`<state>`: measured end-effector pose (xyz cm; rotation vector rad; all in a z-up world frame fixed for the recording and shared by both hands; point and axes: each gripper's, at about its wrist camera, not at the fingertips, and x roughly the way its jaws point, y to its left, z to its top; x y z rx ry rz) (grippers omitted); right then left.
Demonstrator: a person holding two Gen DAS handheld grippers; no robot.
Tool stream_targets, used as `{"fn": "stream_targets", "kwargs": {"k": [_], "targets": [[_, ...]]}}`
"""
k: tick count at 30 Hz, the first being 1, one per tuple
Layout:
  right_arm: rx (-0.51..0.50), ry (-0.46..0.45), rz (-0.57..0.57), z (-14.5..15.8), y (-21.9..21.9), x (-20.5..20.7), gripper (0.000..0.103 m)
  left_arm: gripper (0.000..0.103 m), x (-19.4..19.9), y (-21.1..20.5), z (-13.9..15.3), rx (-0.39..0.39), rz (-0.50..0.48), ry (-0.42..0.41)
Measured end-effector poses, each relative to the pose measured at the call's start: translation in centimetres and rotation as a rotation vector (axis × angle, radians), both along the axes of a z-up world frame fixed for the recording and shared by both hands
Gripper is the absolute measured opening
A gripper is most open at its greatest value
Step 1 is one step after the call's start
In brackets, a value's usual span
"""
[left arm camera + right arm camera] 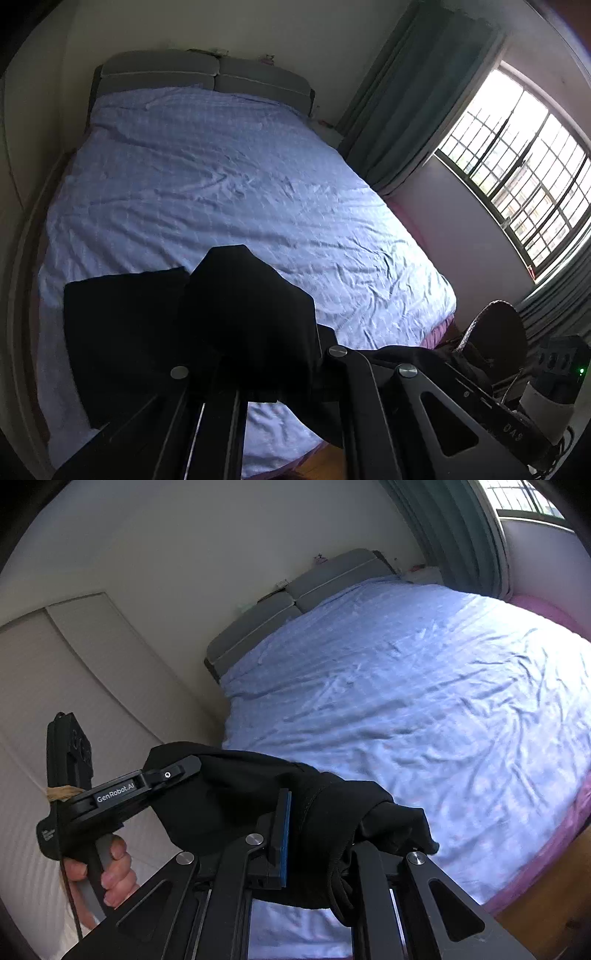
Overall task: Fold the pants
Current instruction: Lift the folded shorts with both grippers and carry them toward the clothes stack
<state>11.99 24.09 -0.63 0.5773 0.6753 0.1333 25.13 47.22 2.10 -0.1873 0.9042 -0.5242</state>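
Blue checked bedsheet point(221, 192) fills most of both views, with a barred window point(517, 173) off to one side. I have the black pants point(243, 306) lifted over the near end of the bed, bunched rather than flat. My left gripper point(173, 771) pinches one edge, fingers closed on cloth. My right gripper point(321, 834) looks clamped on a thick wad, though the fabric hides one finger point(282, 830) only partly. I judge the main risk is a lopsided grip: cloth slipping out as I spread it, or hidden layers twisting so the fold lands crooked.
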Motion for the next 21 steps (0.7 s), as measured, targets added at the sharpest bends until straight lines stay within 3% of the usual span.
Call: {"fn": "stream_targets", "kwargs": {"k": [8,12,17,21], "targets": [[0.028,0.011,0.099,-0.2,6.2,3.8,0.011,0.009,3.2,7.3,0.4,-0.024,0.113,0.030],[0.044,0.025,0.102,-0.3,8.2,5.9,0.011,0.009,6.3,9.7,0.3,-0.015,0.118,0.065],[0.065,0.070,0.089,-0.8,10.8,9.3,0.011,0.009,11.1,11.3,-0.1,0.005,0.074,0.088],[0.067,0.097,-0.004,-1.8,12.2,11.9,0.011,0.009,17.0,11.2,-1.6,-0.004,-0.019,0.131]]}}
